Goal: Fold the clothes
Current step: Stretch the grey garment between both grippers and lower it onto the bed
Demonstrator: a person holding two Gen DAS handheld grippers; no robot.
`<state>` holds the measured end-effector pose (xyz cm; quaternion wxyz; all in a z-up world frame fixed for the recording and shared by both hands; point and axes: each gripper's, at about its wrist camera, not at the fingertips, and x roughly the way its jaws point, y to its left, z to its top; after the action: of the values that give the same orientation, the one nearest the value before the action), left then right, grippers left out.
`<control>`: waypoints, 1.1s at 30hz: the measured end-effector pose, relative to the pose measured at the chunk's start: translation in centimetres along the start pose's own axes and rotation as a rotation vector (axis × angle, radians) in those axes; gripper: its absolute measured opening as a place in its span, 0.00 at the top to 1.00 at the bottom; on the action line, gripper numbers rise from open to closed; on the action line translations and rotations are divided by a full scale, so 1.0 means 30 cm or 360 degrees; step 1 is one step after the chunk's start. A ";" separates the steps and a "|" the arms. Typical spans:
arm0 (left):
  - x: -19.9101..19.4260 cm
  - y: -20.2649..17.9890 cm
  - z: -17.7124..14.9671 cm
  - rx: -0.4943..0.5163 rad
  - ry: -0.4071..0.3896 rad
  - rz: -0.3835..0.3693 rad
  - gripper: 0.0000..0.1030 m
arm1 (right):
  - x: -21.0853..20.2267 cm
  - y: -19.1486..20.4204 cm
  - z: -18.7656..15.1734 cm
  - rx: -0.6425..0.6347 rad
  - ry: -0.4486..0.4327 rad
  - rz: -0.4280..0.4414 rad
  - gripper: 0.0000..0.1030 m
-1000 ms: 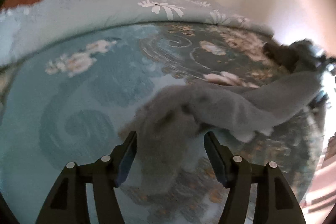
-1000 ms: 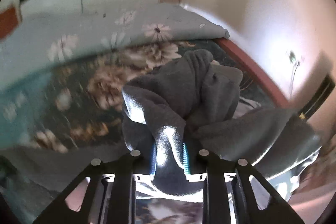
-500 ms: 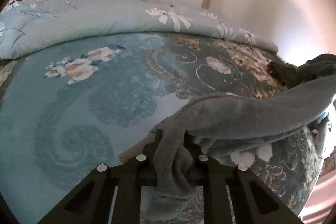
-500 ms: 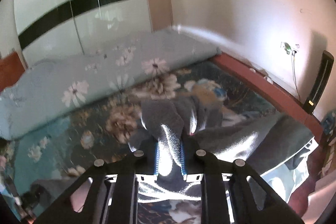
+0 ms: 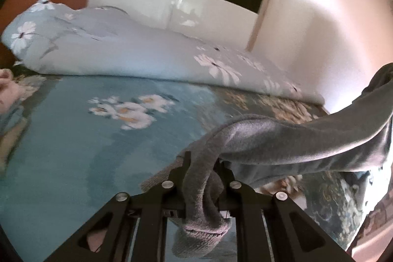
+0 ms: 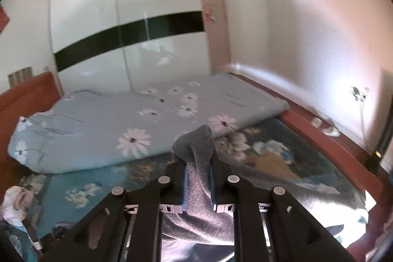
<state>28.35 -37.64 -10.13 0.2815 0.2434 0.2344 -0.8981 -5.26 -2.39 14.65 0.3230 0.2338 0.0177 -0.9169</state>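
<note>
Your left gripper (image 5: 201, 178) and right gripper (image 6: 197, 184) each have the jaws closed tight on the grey garment (image 5: 282, 139), stretched above the bed (image 5: 73, 151) (thin pinches). Pull too hard and it may slip out.

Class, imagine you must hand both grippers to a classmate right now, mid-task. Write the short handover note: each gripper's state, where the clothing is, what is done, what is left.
Left gripper: jaws shut on one end of the grey garment, its ribbed edge hanging below them.
Right gripper: jaws shut on another bunched part of the same garment.
The garment hangs stretched between the two grippers, raised above the flowered bedsheet. A rolled quilt lies along the far side of the bed; a small pile of other clothes sits at the left edge.
Done: garment picked up at two points.
Left: spread it flat on the sheet, then fold; no fold is visible yet.
</note>
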 end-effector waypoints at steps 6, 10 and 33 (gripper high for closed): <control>-0.122 0.202 0.030 -0.0103 -0.0079 0.0118 0.87 | -0.021 0.262 0.067 -0.0085 -0.0050 0.0229 0.85; -0.210 0.341 0.028 -0.0175 -0.0118 0.0213 0.87 | -0.025 0.463 0.100 -0.0151 -0.0069 0.0374 0.85; -0.343 0.661 -0.141 -0.0382 -0.0050 0.0420 0.86 | 0.276 1.021 -0.413 -0.0624 0.0623 0.0757 0.85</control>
<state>49.35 -45.75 -13.18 0.4276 0.2226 0.3016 -0.8226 12.66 -29.18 3.60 0.5563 0.3360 0.1998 -0.7333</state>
